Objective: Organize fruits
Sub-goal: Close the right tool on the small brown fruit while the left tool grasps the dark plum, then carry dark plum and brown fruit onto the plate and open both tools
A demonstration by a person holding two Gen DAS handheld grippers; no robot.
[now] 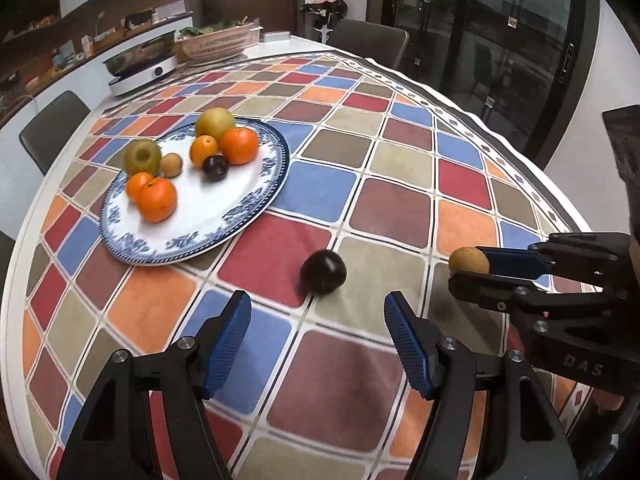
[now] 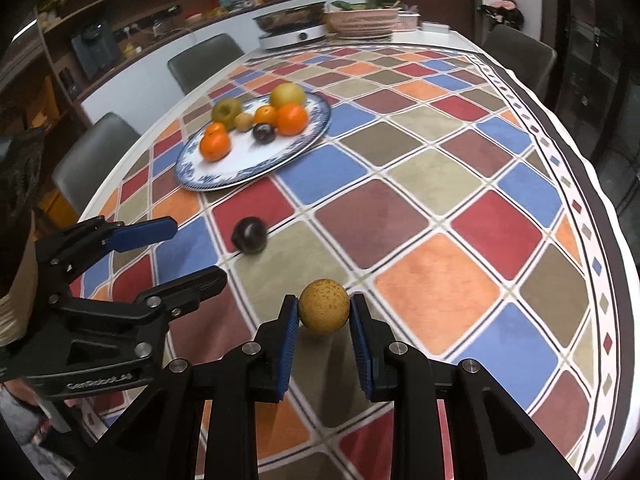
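We are working over a table (image 1: 24, 248) that is wearing a checked cloth (image 1: 392, 216) of red, blue, orange, brown and olive squares. At its far end an electric pan (image 1: 140, 60) and a pink basket (image 1: 218, 42) are sitting on the bare white top, with grey chairs (image 2: 206, 60) standing along the left side.

On the far left part of the cloth a blue-rimmed plate (image 1: 240, 208) is lying flat and carrying eight fruits: two yellow-green pears (image 1: 215, 122), one at its far edge and one at its left; four oranges (image 1: 239, 145), two toward the far side and two nearer us; a small brown fruit beside the left pear; and a dark plum near the middle.

We are holding the left gripper (image 1: 318, 338) with its jaws standing fairly wide and nothing between the blue pads (image 1: 226, 340). It is pointing down at the cloth, and a loose plum (image 1: 323, 272) is resting on the cloth just beyond its tips, near the plate's near edge but apart from it.

We are gripping a tan fruit (image 2: 324, 306), round and speckled, in the right gripper (image 2: 324, 312); its pads are pressing on both sides of the fruit, which is hanging just above the cloth, right of the loose plum.
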